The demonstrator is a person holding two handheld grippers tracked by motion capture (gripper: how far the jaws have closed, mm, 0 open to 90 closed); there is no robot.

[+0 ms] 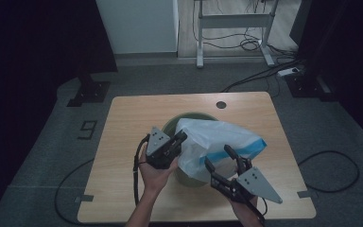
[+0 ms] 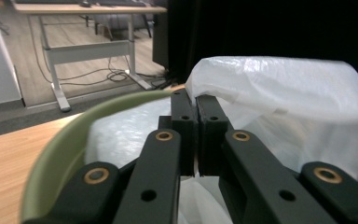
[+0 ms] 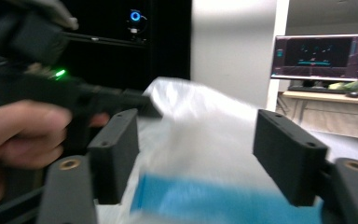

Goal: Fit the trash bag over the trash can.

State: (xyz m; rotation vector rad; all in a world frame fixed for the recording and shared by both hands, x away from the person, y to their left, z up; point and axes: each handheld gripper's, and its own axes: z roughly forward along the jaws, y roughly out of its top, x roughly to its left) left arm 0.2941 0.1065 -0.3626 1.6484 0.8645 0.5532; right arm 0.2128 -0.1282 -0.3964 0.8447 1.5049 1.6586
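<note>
While my left gripper (image 1: 183, 137) pinches the white bag (image 1: 217, 142) at the green bin (image 1: 189, 118) rim, centre frame, jaws closed on film, my right gripper (image 1: 222, 158) gapes empty, bag's blue band just beyond, lower right.

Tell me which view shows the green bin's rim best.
The left gripper view: the green bin rim curves close and sharp beside the shut left gripper, which pinches the white bag. The high view shows a small arc of the rim behind the bag. The right gripper view gives bag, not rim.
</note>
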